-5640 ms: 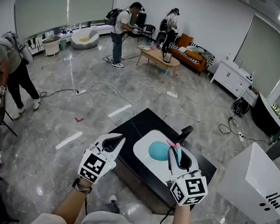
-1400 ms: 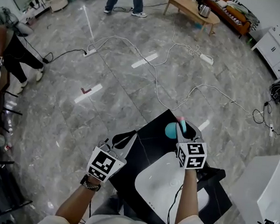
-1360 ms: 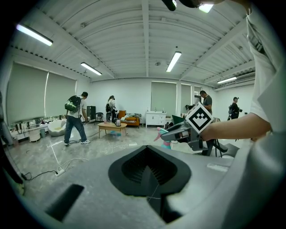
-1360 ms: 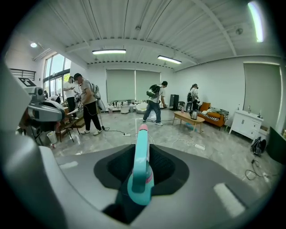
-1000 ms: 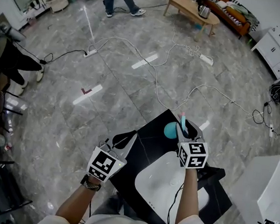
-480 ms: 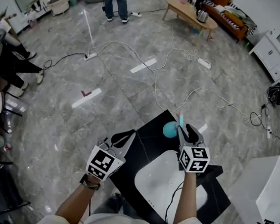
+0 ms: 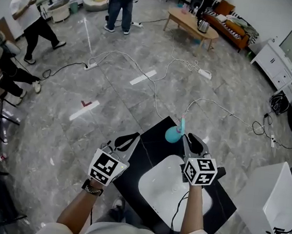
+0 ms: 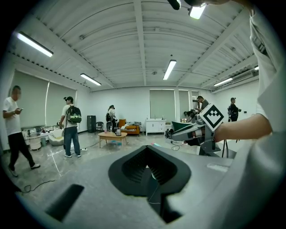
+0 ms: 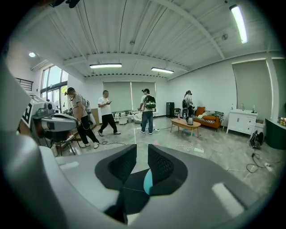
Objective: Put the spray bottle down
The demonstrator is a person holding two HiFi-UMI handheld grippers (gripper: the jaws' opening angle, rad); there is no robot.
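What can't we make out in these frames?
- Spray bottle: right gripper view shows one teal sliver; the body of the right hand-held gripper hides the rest. Its jaws, just closing, grip nothing.
- Coffee table items: head view, too small.
- White box: head view, cut by the frame edge.

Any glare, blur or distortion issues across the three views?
Head view: lamp reflections streak the glossy floor, otherwise sharp. Left gripper view: heavy fisheye, black corners, ceiling lamp blown out. Right gripper view: same fisheye; the spray bottle is a soft near-field sliver.
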